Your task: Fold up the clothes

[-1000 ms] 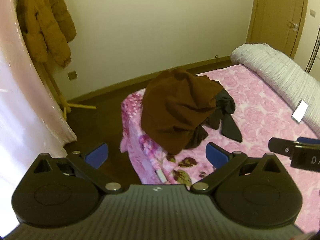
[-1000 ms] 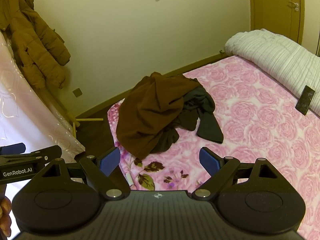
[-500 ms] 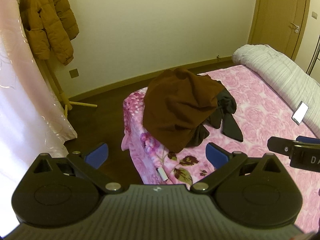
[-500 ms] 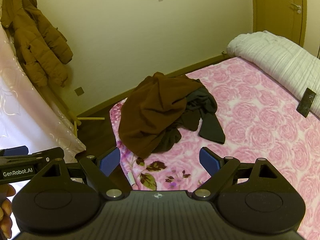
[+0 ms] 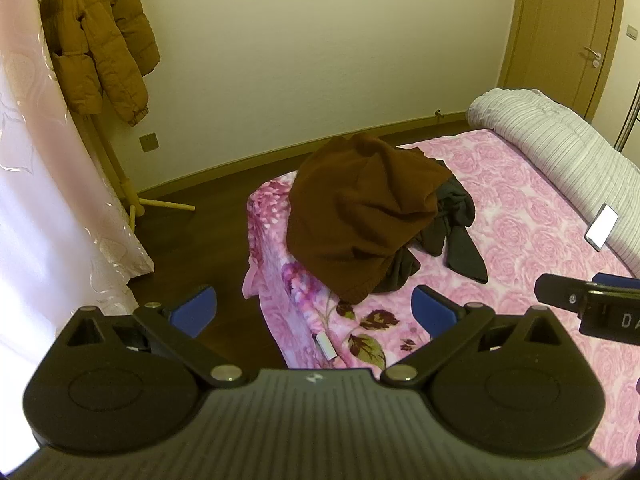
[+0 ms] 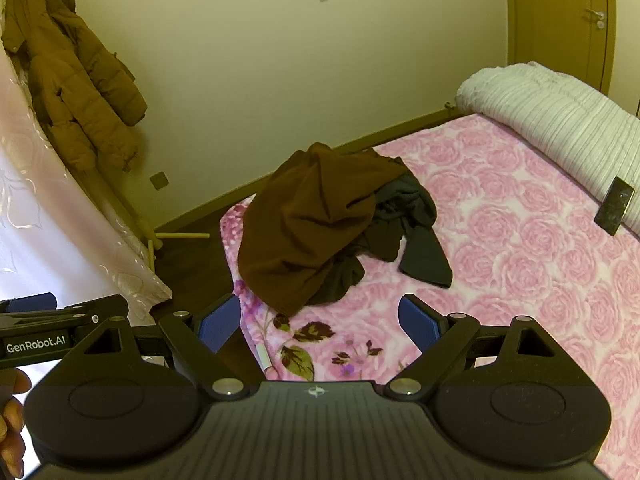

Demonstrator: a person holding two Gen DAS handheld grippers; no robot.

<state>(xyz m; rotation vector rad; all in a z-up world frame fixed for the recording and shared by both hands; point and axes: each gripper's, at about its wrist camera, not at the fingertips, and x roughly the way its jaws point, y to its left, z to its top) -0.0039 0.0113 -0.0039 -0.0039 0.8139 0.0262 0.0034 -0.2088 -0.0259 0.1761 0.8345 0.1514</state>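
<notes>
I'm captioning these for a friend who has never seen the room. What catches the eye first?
A crumpled brown garment heaped over a dark grey one at the corner of a pink rose-patterned bed. Next, the brown padded coat hanging by the wall on the left, and a rolled white quilt along the bed's far right edge.

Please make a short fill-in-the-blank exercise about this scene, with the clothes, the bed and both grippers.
1. The brown garment lies on top of a ____ garment.
2. Both garments sit near the corner of the ____.
3. The left hand-held gripper and the right hand-held gripper both have their jaws ____.
4. A brown ____ hangs by the wall.

Missing words: black; bed; open; coat
</notes>
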